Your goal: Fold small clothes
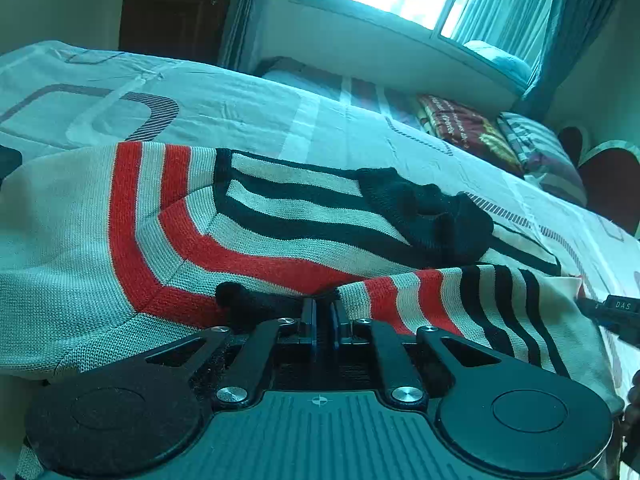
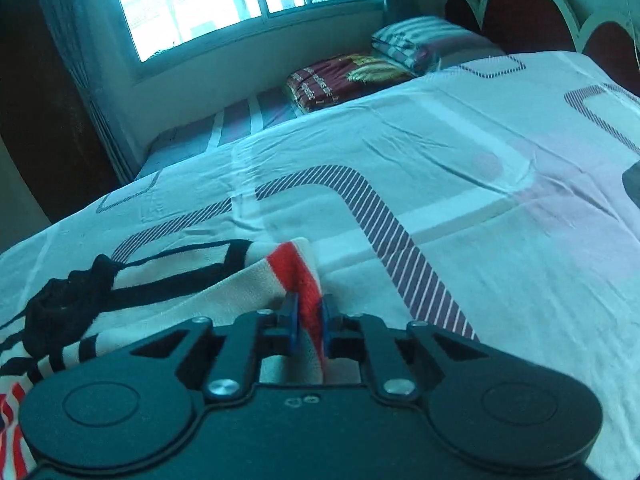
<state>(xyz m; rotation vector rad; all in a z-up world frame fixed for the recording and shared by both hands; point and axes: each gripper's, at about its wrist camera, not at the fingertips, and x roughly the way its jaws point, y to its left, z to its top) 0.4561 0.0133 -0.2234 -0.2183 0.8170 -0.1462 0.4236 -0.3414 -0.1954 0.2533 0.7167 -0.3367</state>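
A small knitted sweater (image 1: 260,236), cream with red and black stripes and a black collar (image 1: 432,216), lies on the bed. My left gripper (image 1: 323,312) is shut on the sweater's near edge, beside a black cuff. In the right wrist view my right gripper (image 2: 308,312) is shut on a red-striped fold of the sweater (image 2: 296,276), lifted slightly off the sheet. The right gripper's tip also shows at the right edge of the left wrist view (image 1: 616,316).
The bed is covered by a pale patterned sheet (image 2: 460,168). Folded blankets (image 2: 344,76) and a striped pillow (image 2: 416,40) lie at the far side by the window. A dark red headboard (image 2: 532,12) stands at the right.
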